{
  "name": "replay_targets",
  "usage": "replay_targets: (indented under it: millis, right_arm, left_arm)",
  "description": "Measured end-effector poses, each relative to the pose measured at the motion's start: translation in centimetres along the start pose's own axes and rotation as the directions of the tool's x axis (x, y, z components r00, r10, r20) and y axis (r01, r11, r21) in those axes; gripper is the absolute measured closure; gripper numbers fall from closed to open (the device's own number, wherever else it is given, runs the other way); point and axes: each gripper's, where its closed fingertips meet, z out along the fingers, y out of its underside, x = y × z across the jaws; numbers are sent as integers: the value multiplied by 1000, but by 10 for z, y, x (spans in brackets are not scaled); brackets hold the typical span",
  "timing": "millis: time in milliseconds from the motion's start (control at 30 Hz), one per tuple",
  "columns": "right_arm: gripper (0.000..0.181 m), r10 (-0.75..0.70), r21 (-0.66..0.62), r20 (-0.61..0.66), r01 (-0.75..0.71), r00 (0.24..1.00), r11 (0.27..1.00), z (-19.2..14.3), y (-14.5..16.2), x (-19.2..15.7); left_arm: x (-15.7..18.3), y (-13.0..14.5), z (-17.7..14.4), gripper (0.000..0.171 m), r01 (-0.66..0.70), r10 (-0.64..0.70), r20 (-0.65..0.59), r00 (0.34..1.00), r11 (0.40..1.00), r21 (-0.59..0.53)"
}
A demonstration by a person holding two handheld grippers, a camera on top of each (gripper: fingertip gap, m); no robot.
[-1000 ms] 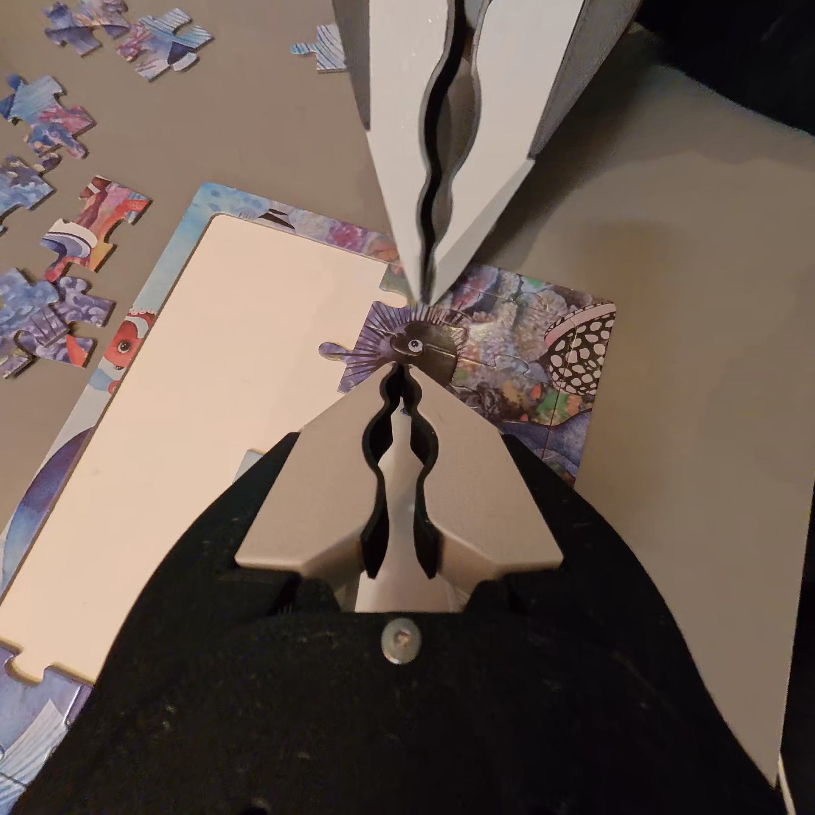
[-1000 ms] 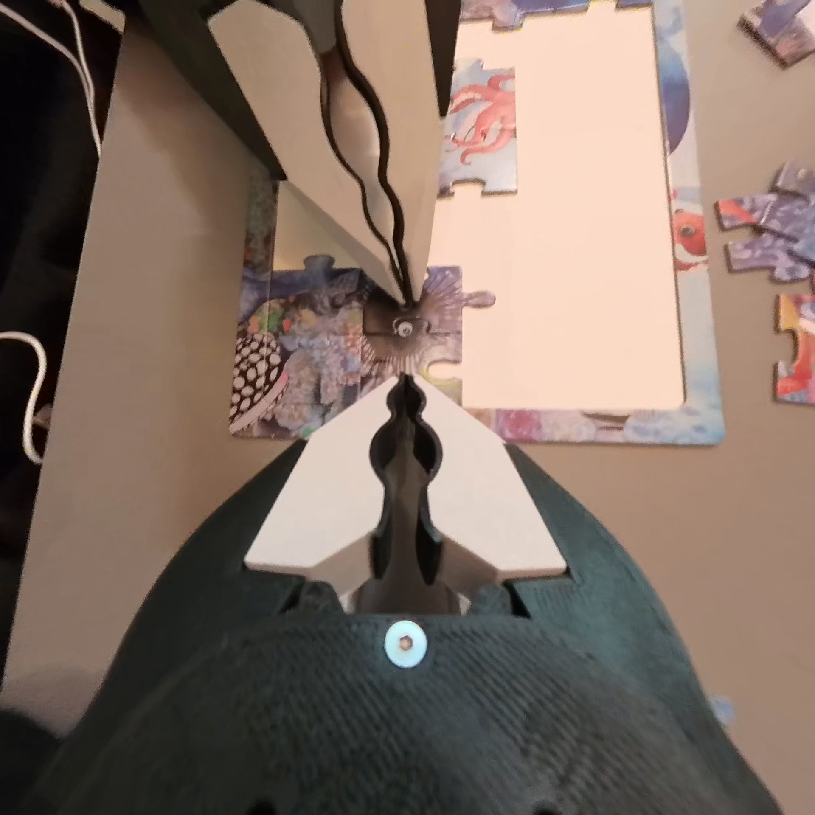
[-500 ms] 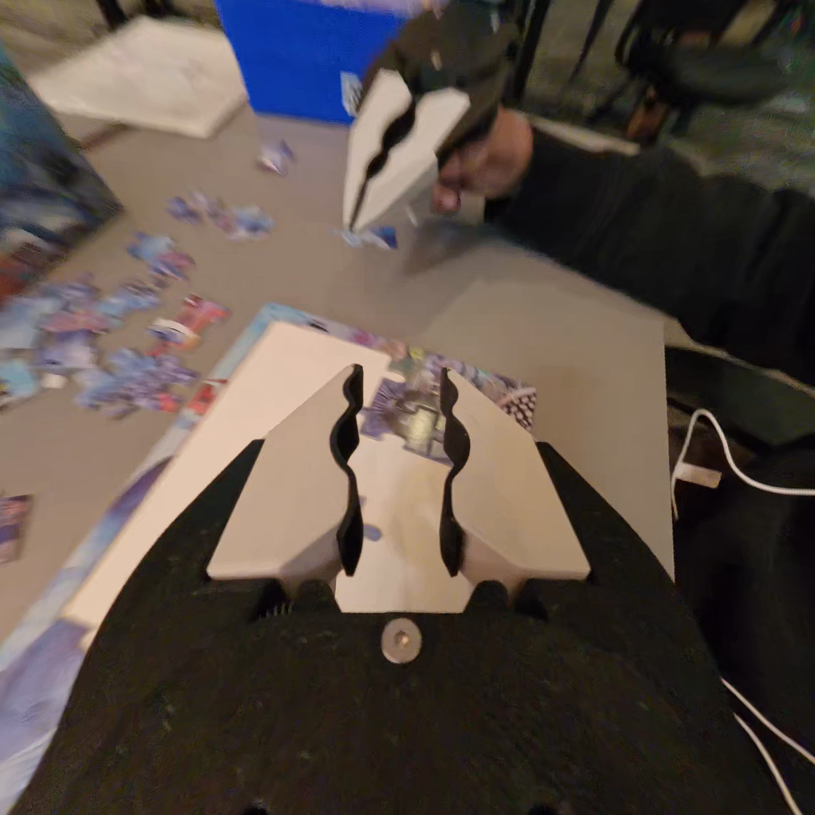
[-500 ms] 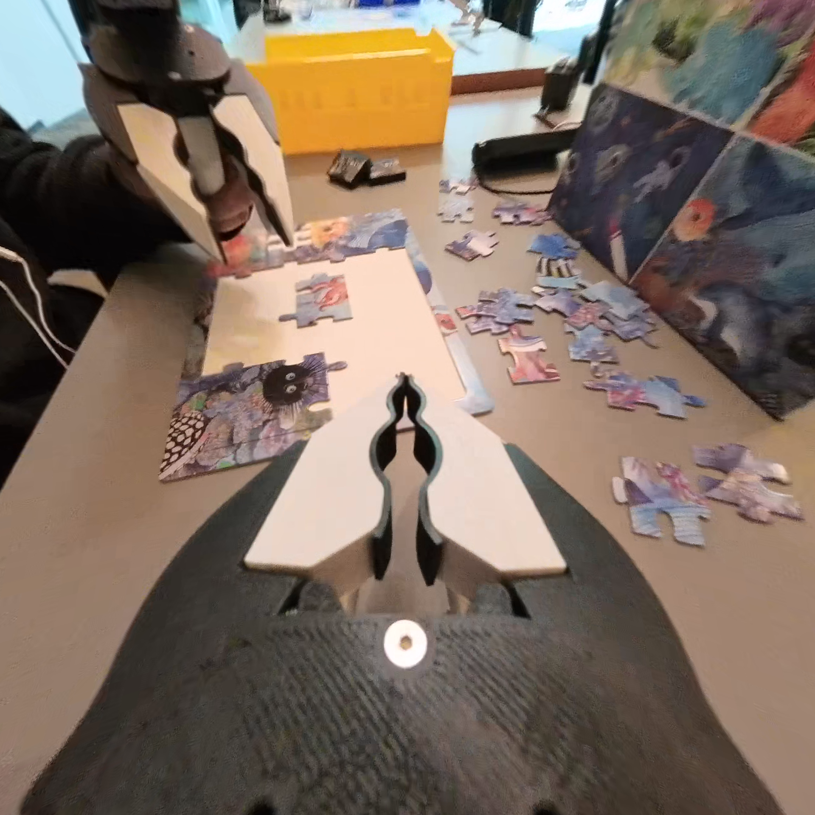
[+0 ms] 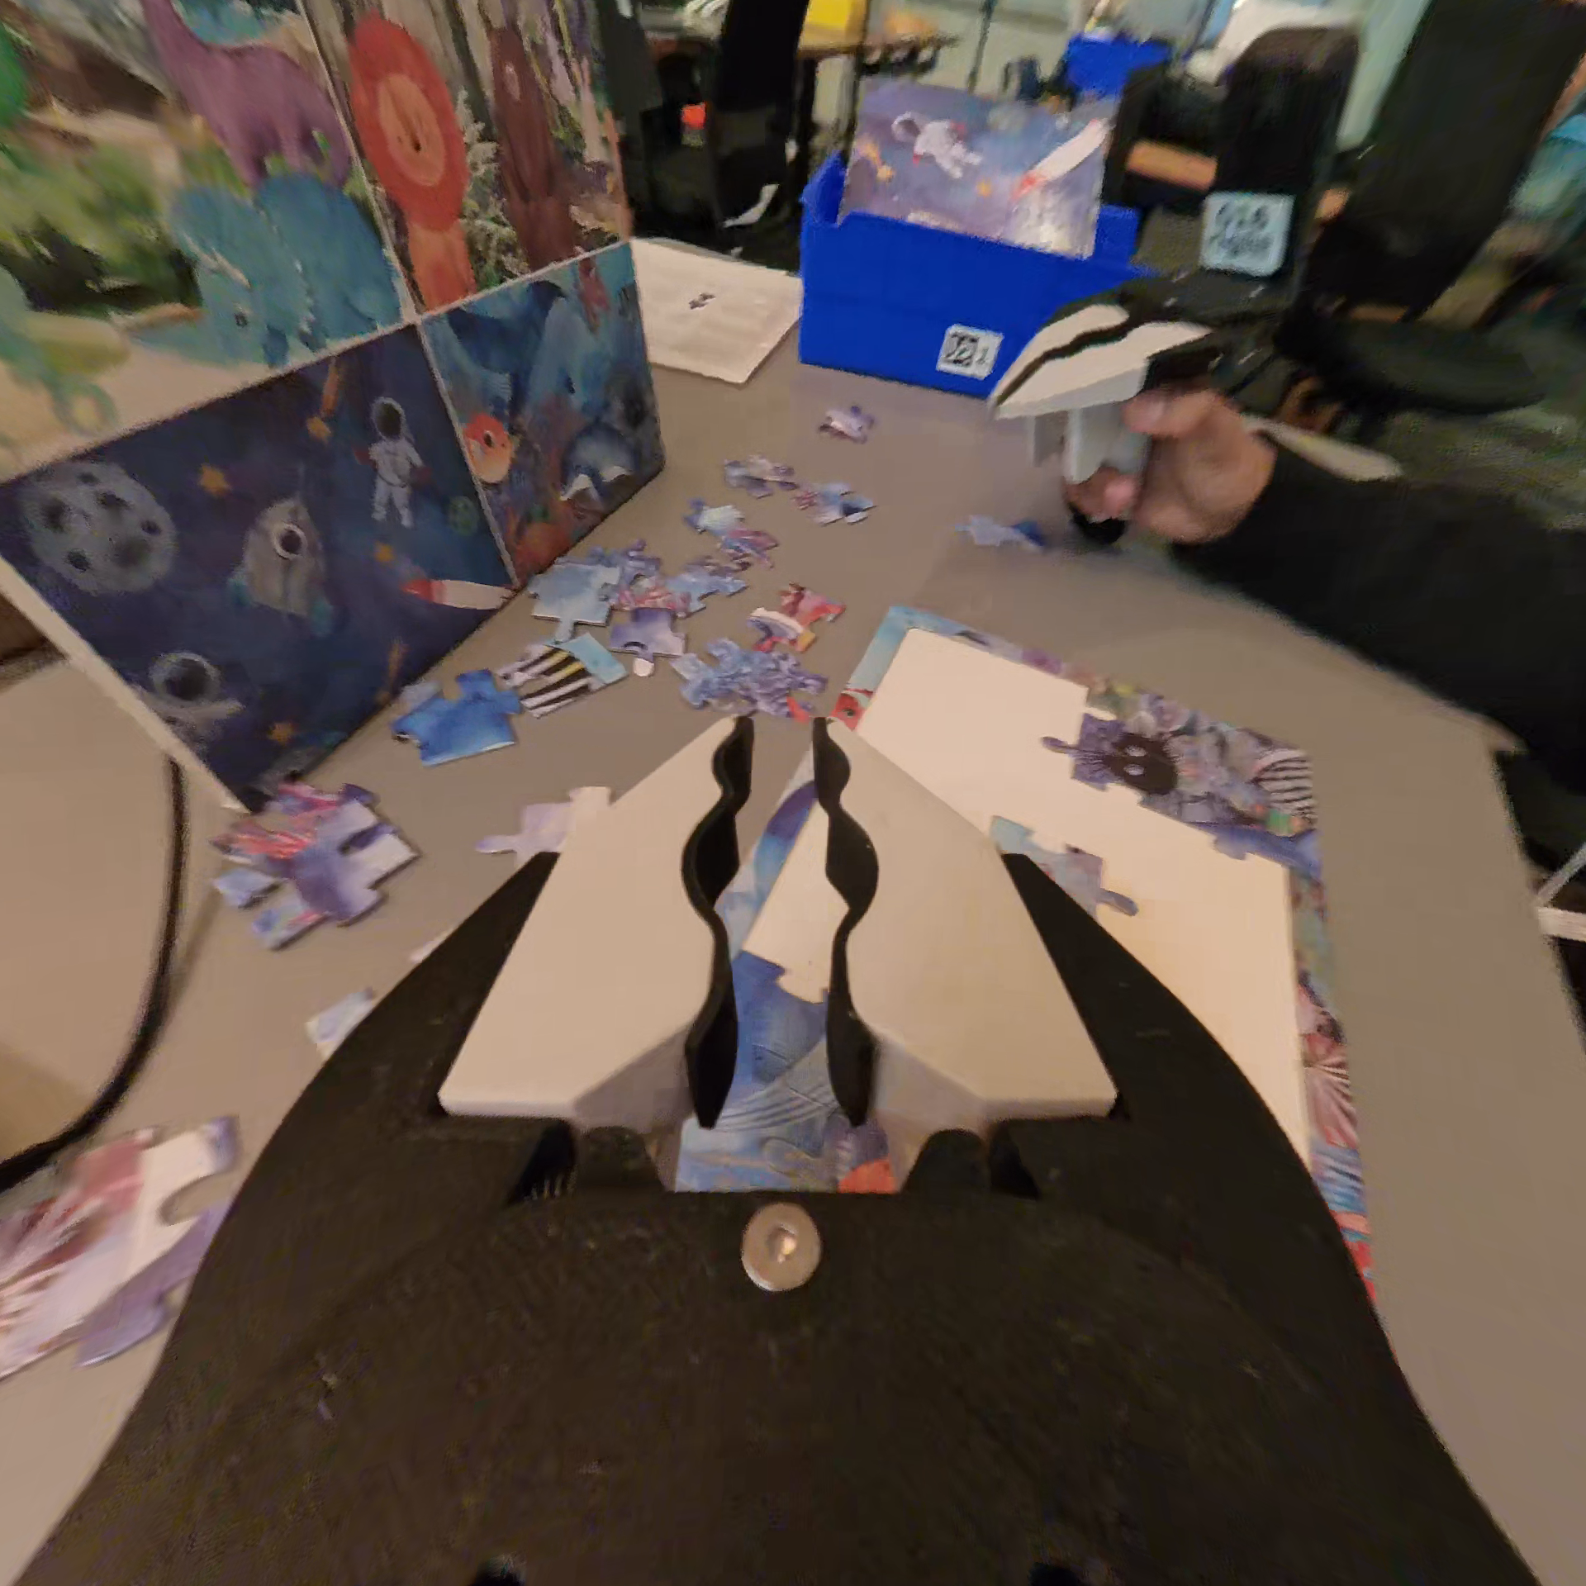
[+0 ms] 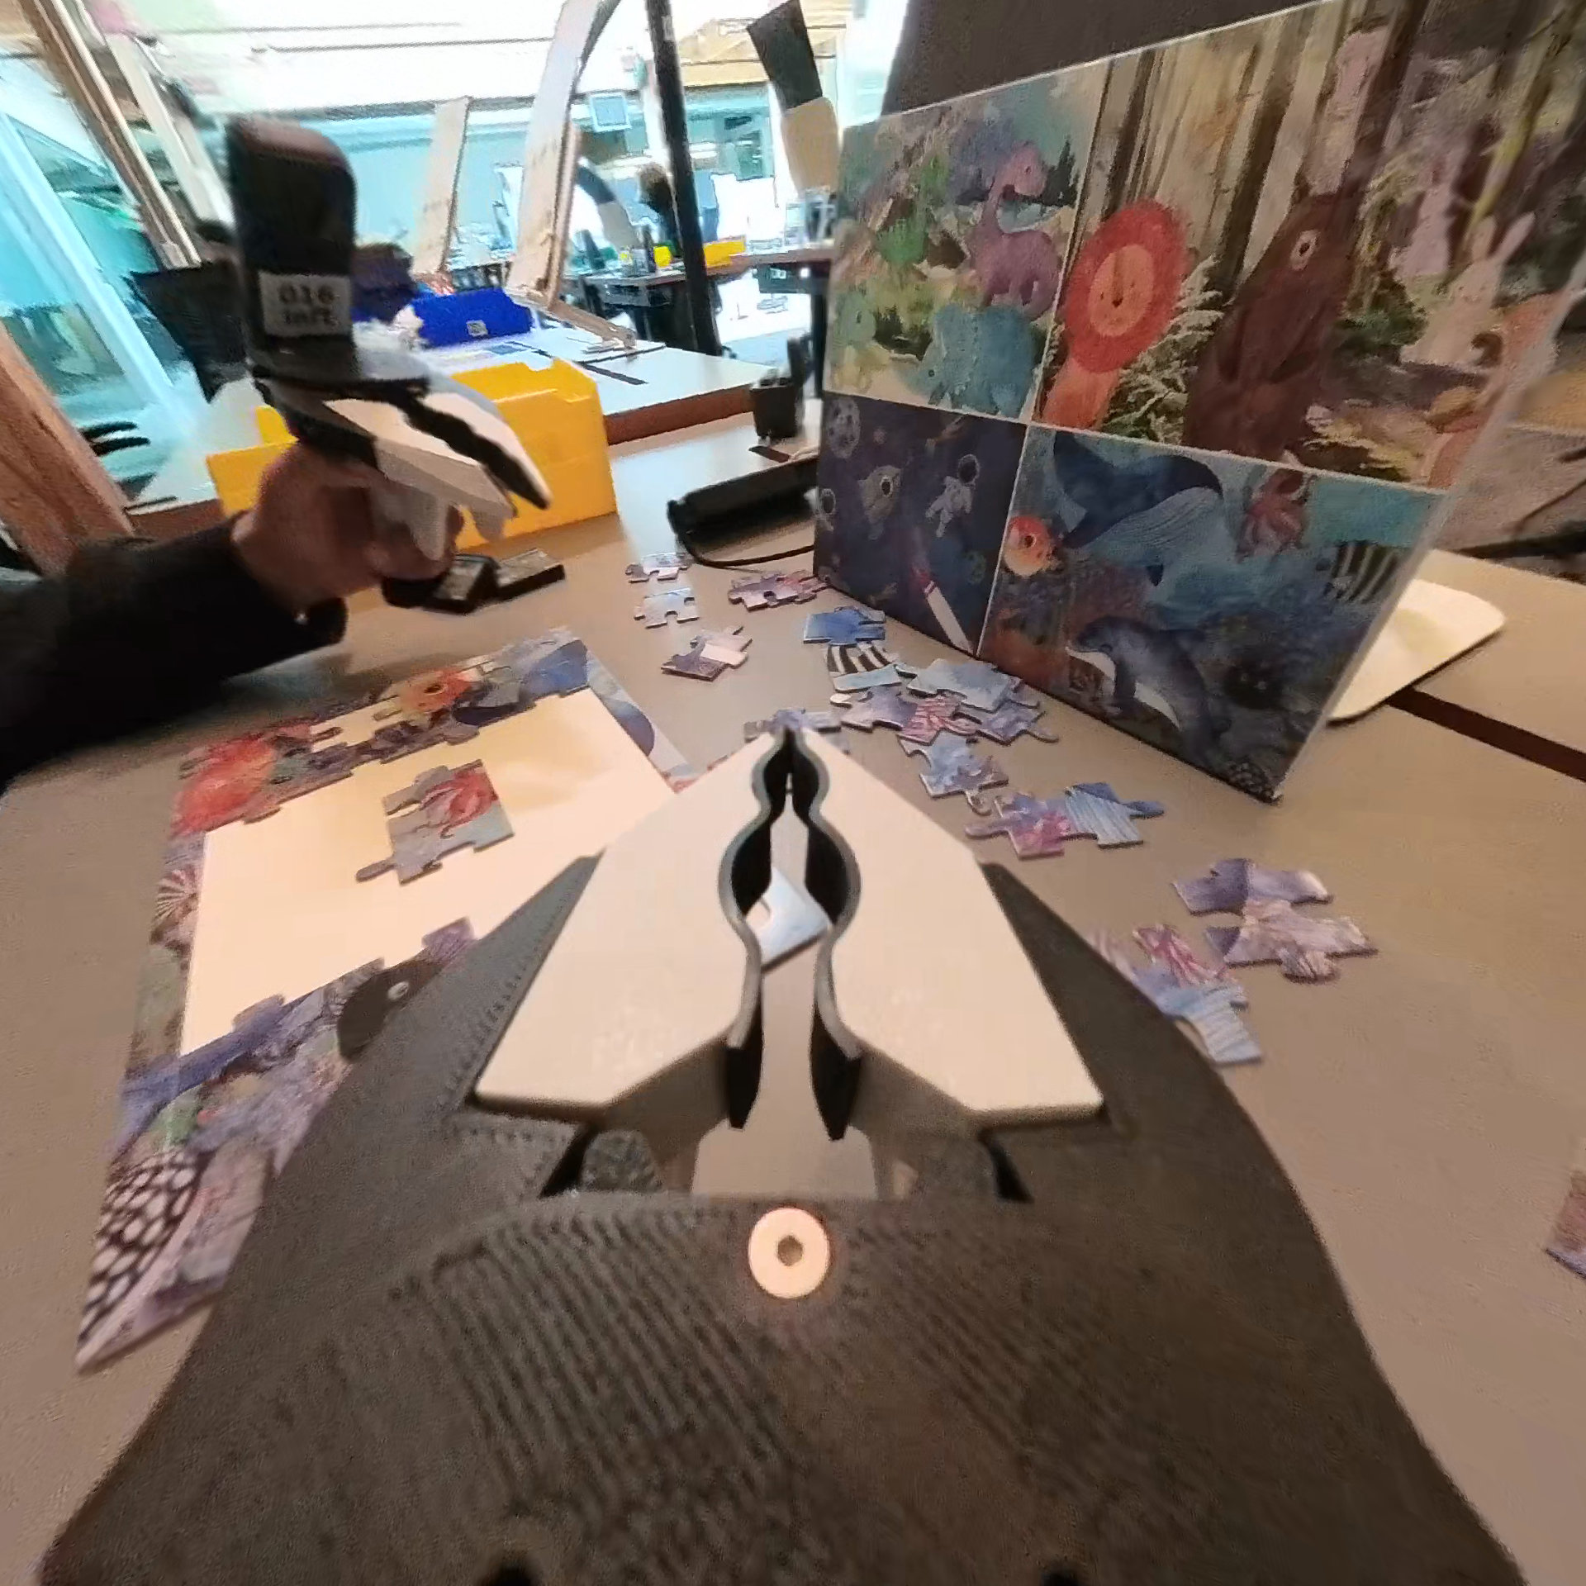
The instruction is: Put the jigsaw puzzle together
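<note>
The puzzle tray [image 5: 970, 729] lies on the grey table with a bare white middle; it also shows in the right wrist view [image 6: 386, 858]. A black fish piece [image 5: 1133, 759] sits joined into the tray's corner cluster [image 6: 378, 1004]. An octopus piece [image 6: 446, 811] lies alone inside the tray. Several loose pieces [image 5: 644, 601] are scattered beside the tray [image 6: 944, 712]. My left gripper [image 5: 781, 729] is open and empty, held above the tray's near edge. My right gripper [image 6: 789, 738] is shut and empty, raised over the tray's edge. Each gripper shows in the other's view, held in a hand [image 5: 1073, 360] [image 6: 523, 498].
The puzzle box [image 5: 300, 481] stands upright behind the loose pieces [image 6: 1159, 515]. A blue bin [image 5: 927, 283] and a sheet of paper [image 5: 712, 317] are at the back. A yellow bin [image 6: 549, 429] and a black device [image 6: 747, 506] sit beyond the tray. A black cable [image 5: 146, 1030] runs at left. My right fingertips sit around 20 centimeters from my left ones. From the right gripper's tips to the black fish piece [image 5: 1133, 759] is close to 15 centimeters.
Both grippers have lifted off the black fish piece and pulled back and up. The left gripper has opened. The fish piece stays in the tray's corner.
</note>
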Motion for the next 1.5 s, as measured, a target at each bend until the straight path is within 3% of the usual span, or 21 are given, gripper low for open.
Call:
replay_targets:
  millis: [67, 233, 433, 867, 1067, 1200, 1500]
  right_arm:
    - [181, -41, -14, -29, 40, 999, 999, 11, 1, -2]
    - [181, -125, -105, -69, 118, 990, 987, 19, 19, 3]
    - [181, -95, -64, -83, 90, 992, 994, 8, 13, 13]
    - [181, -64, -20, -128, 62, 990, 998, -7, 4, 21]
    - [181, 121, 171, -38, -113, 992, 979, -24, -19, 23]
    - [164, 93, 252, 55, -104, 994, 962, -33, -33, 10]
    - [161, 25, 173, -19, -21, 1000, 985, -24, -22, 9]
  left_arm:
    - [8, -5, -7, 163, 12, -11, -28, 1000, 999, 48]
    - [10, -23, -22, 167, -2, -4, 36, 999, 989, 149]
    - [-29, 1, -21, 166, -18, 8, 221, 975, 999, 43]
    - [-30, 15, -10, 167, -1, 1, 211, 977, 1000, 0]
    - [-31, 21, -7, 165, 7, -4, 201, 980, 1000, -12]
    - [-31, 23, -4, 165, -15, 22, 212, 977, 999, -34]
    - [-36, 27, -5, 164, -5, 13, 230, 973, 999, -37]
